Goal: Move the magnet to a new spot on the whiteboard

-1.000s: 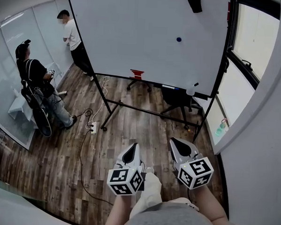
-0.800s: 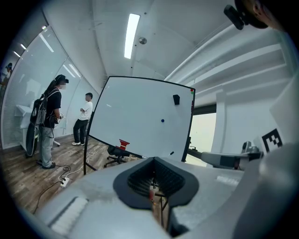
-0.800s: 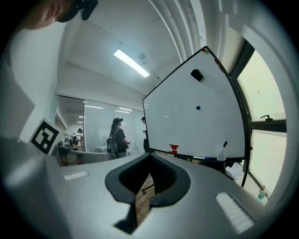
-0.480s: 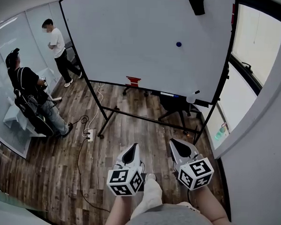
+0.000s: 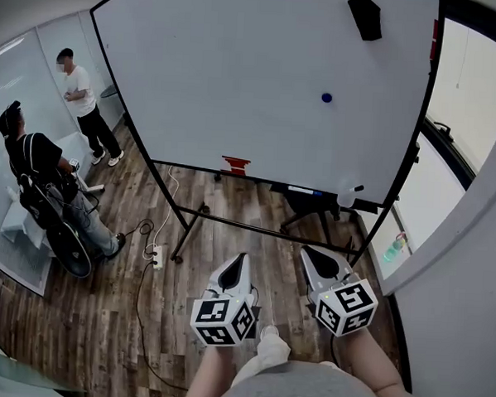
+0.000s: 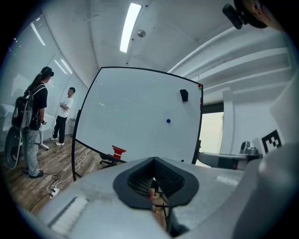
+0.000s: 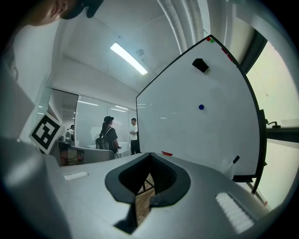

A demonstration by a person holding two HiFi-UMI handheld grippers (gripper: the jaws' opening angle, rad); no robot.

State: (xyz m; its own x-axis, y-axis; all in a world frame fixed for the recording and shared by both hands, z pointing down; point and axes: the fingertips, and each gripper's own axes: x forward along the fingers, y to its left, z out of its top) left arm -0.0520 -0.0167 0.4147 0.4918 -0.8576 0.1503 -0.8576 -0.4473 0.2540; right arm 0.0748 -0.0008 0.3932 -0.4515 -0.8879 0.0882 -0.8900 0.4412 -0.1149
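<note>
Whiteboard (image 5: 237, 85); magnet (image 5: 326, 97) far beyond left tongs (image 5: 239, 259), right tongs (image 5: 311, 253)

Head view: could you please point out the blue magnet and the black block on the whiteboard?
blue magnet (image 5: 326, 97), head view, its centre.
black block (image 5: 365, 17), head view, middle of its face.

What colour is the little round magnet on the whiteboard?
Dark blue. The magnet shows best in the head view.
</note>
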